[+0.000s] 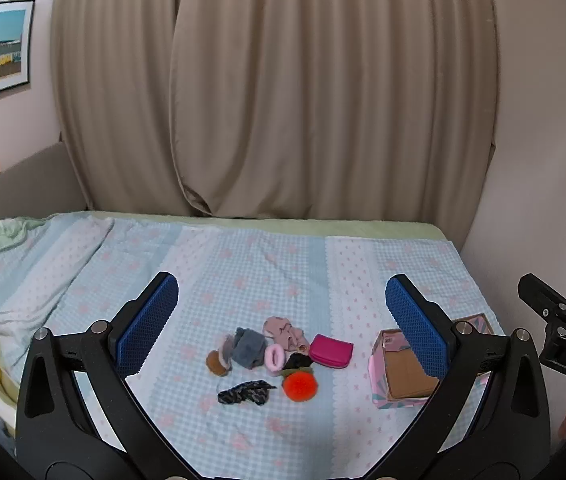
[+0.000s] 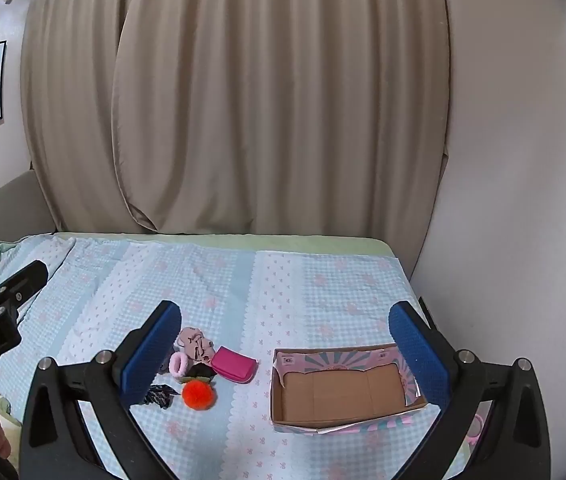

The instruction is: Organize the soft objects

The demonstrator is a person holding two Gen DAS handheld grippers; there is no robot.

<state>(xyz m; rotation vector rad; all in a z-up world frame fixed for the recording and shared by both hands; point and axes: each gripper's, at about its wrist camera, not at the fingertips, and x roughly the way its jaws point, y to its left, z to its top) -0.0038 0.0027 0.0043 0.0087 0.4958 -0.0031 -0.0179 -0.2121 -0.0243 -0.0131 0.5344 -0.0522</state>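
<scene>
1. Setup: both grippers hover above the bed, tilted down toward it. The left gripper has its jaws spread to full width with nothing between them; the right gripper is likewise wide open and holds nothing.
2. Task items: a small heap of soft objects lies mid-bed, left of the cardboard box. It includes an orange pom-pom, magenta pouch, pink scrunchie, grey sock, pink cloth, brown fuzzy piece and a dark patterned scrunchie.
3. Box: open top, appears empty in the right wrist view. It sits just right of the heap, not touching it.
4. Step in hand (judgement): first pick, nothing yet moved.
5. Technique: start with an outlying item such as the pom-pom or the pouch, which is nearest the box. Descend with the pads straddling one item only.
6. Risk: items overlap, so a deep grab may drag a neighbour or pinch the bedcover. Close gently and lift straight.
7. Keep the other gripper well apart to avoid collision over the box.
</scene>
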